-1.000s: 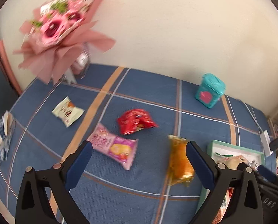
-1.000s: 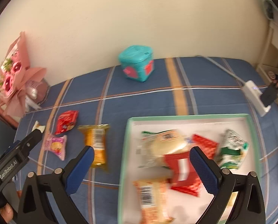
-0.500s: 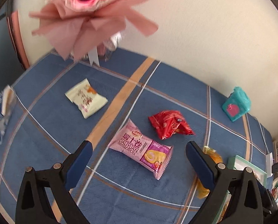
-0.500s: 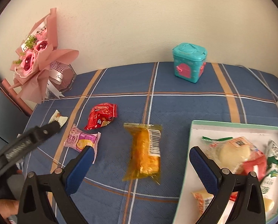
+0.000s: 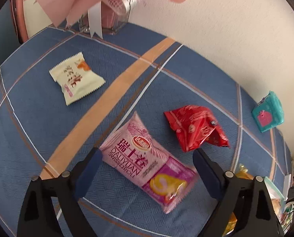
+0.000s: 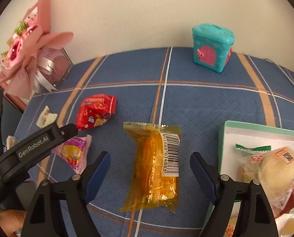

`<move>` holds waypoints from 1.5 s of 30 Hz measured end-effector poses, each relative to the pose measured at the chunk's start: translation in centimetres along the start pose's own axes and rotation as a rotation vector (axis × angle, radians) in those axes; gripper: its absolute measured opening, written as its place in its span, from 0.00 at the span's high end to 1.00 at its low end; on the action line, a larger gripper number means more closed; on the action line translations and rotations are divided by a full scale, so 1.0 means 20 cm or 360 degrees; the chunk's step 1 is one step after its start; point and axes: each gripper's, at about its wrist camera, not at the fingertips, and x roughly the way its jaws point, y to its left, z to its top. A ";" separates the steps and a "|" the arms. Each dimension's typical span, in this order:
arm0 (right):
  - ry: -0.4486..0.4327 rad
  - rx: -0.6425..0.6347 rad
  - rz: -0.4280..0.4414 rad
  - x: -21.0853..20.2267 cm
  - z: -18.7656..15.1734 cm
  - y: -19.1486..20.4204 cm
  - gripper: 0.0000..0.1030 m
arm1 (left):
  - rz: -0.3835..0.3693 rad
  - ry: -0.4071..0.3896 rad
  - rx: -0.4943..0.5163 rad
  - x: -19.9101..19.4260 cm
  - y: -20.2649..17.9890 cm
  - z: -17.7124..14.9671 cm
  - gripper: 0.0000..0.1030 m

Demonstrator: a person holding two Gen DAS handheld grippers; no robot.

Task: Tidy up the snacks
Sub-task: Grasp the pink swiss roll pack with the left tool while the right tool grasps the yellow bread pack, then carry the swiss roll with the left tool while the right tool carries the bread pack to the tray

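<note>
Left hand-held gripper (image 5: 147, 169): spread, closing around the pink plastic Swiss-roll packet (image 5: 147, 167); slick film may slide.
Right hand-held gripper (image 6: 149, 169): spread, closing around the yellow crinkly cake wrapper (image 6: 154, 169); may crush it.

Pink Swiss-roll packet (image 5: 147, 165) flat, diagonal, mid tablecloth; red packet (image 5: 196, 131) crumpled just beside it; cream packet (image 5: 75, 79) toward left edge; orange packet (image 6: 156, 167) flat beside tray (image 6: 224, 138).

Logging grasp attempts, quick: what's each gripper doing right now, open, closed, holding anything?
Left gripper: open, jaws just been closing, astride the pink Swiss roll packet, nothing gripped.
Right gripper: open, jaws just been closing, astride the yellow packet, nothing gripped.
</note>
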 end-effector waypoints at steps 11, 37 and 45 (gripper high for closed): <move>0.0077 0.0016 -0.0026 0.04 -0.04 -0.02 0.58 | -0.0050 0.0099 0.0014 0.02 -0.02 -0.04 0.59; 0.0014 0.0081 -0.0090 -0.48 -0.20 -0.08 0.61 | -0.0249 0.0045 0.0203 -0.49 -0.32 -0.33 0.62; 0.0009 0.0198 -0.0154 -0.64 -0.31 -0.30 0.61 | -0.0319 0.0010 0.0403 -0.63 -0.54 -0.46 0.62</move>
